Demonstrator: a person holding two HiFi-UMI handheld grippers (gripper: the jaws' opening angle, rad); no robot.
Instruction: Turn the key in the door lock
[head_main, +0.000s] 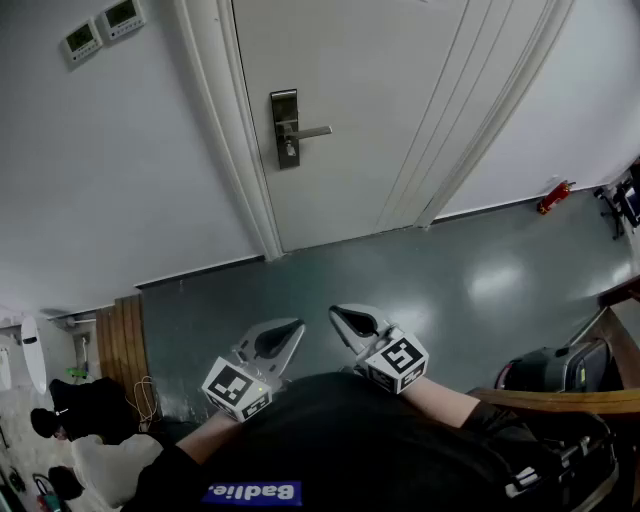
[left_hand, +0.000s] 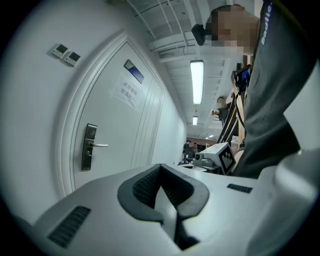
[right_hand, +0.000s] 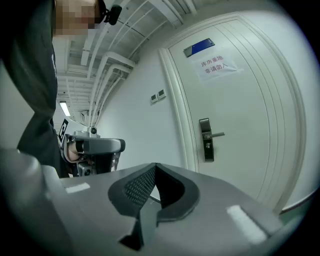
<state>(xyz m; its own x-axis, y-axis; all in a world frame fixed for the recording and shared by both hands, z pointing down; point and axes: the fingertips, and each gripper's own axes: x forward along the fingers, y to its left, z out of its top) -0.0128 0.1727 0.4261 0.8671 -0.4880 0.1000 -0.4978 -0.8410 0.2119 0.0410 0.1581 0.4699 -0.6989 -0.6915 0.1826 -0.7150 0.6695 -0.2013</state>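
The white door (head_main: 380, 110) stands closed ahead, across a stretch of grey floor. Its metal lock plate (head_main: 285, 128) carries a lever handle (head_main: 308, 131); a small keyhole part (head_main: 290, 151) sits under the lever, too small to tell whether a key is in it. The plate also shows in the left gripper view (left_hand: 89, 147) and the right gripper view (right_hand: 206, 139). My left gripper (head_main: 290, 333) and right gripper (head_main: 342, 316) are held side by side close to my body, far from the door. Both are shut and empty, as the left gripper (left_hand: 161, 169) and right gripper (right_hand: 155, 169) views show.
Two wall thermostats (head_main: 100, 30) hang left of the door frame. A red object (head_main: 553, 197) lies on the floor by the right wall. A dark bag (head_main: 555, 368) and a wooden rail (head_main: 560, 400) are at my right, wooden boards (head_main: 120, 340) and clutter at my left.
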